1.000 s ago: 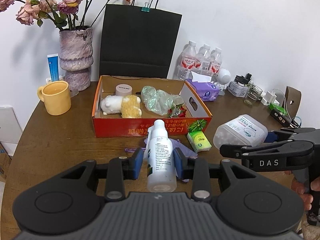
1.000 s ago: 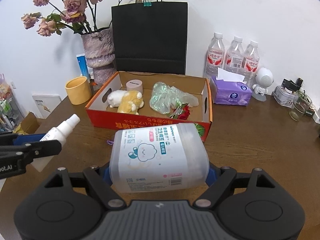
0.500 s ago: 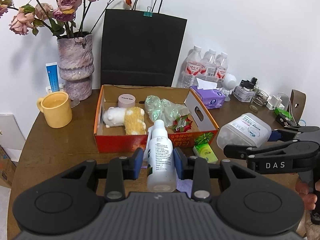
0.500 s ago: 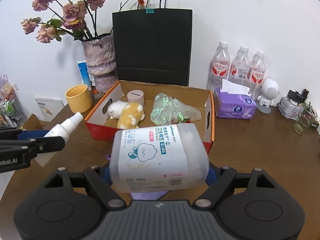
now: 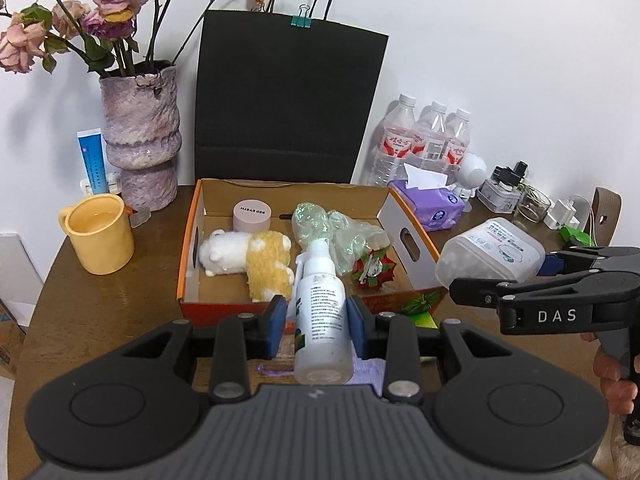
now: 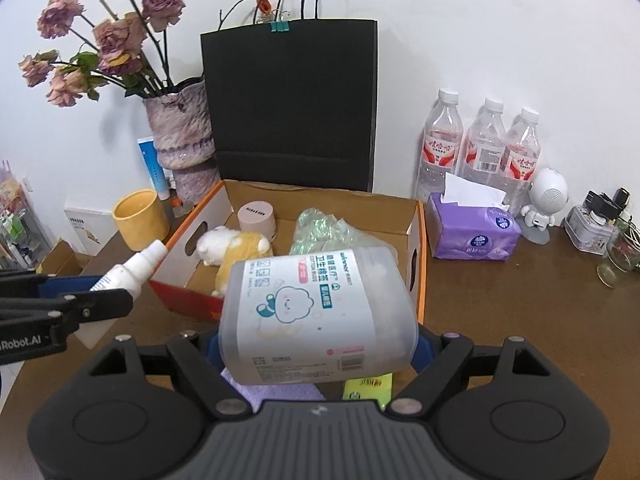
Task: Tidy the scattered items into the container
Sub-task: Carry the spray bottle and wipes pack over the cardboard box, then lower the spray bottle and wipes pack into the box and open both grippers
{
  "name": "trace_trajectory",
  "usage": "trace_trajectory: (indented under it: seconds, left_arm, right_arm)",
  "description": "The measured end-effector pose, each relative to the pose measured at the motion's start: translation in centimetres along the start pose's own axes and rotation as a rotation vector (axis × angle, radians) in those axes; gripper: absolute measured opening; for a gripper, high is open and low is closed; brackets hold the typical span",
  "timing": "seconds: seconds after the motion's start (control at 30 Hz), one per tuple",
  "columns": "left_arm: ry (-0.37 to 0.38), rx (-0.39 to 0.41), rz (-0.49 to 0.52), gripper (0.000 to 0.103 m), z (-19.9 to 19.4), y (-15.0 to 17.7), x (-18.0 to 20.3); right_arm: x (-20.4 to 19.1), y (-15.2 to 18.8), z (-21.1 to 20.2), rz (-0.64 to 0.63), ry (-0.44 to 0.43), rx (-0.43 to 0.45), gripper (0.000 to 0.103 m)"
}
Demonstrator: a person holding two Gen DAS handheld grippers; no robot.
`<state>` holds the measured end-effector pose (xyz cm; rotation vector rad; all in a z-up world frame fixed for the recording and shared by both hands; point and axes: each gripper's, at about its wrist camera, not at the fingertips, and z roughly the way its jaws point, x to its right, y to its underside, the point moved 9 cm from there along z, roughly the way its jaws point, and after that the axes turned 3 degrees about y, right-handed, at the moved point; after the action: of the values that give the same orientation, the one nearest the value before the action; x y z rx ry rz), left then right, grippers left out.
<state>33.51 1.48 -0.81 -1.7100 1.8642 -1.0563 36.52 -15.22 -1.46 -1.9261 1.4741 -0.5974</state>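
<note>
The spray bottle, squeezed by the left gripper, and the tub, squeezed by the right gripper, have been lifted closer over the box, so dropping in seems next.

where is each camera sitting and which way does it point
Left wrist: on the left gripper, facing the orange cardboard box while gripping a white spray bottle; the right gripper and fingers show.
Right wrist: on the right gripper, facing the same box while gripping a clear cotton-swab tub; the left gripper shows at left.
Shared: box, black paper bag.
</note>
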Motion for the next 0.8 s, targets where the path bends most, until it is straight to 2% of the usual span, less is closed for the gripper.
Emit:
trace_trajectory:
  seconds: [0.43,0.57,0.67,0.8]
  left_arm:
    - [-0.033,-0.023,-0.038,0.034,5.2,-2.0,-1.5]
    - [-0.034,-0.031,-0.042,0.034,7.1,-2.3,-1.8]
    - [-0.041,-0.040,-0.053,0.034,8.9,-2.6,-2.2]
    - [-0.088,-0.046,-0.071,0.034,11.6,-2.5,-3.5]
  right_arm:
    - [2.0,-1.5,5.2,0.037,-0.002,-0.015,0.082]
    - [2.4,-1.6,7.3,0.024,0.031,-0.002,0.082]
    - [2.3,-1.6,9.2,0.030,0.021,-0.015,0.082]
    - [1.9,-1.8,12.0,0.012,0.007,-0.019,0.082]
